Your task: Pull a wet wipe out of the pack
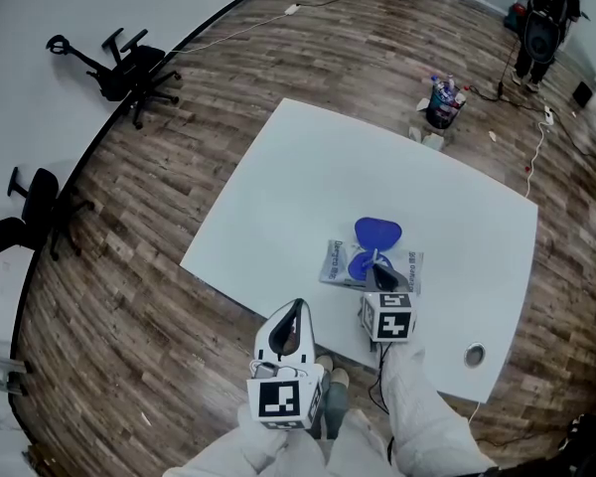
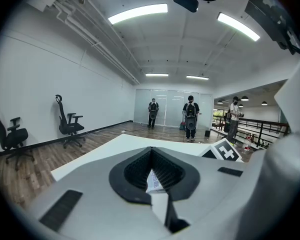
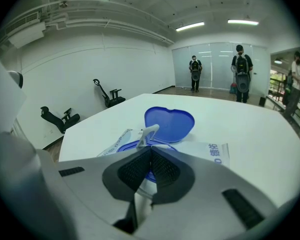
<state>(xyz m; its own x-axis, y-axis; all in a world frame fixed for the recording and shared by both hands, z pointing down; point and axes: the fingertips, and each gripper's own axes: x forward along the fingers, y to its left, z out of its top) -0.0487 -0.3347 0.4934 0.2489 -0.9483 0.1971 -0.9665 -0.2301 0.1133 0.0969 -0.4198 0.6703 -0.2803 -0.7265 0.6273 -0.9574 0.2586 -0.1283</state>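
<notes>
The wet wipe pack lies flat near the front of the white table, its blue lid flipped open. In the right gripper view a white wipe stands up from the pack's opening in front of the lid. My right gripper is shut, its tips meeting at the base of that wipe; from the head view it sits right over the opening. My left gripper hangs off the table's near edge, shut and empty, with the pack glimpsed through its jaws.
A bucket of bottles stands on the wood floor beyond the table's far corner. Office chairs are at the left wall, and people stand at the far end. A round grommet sits in the table's near right corner.
</notes>
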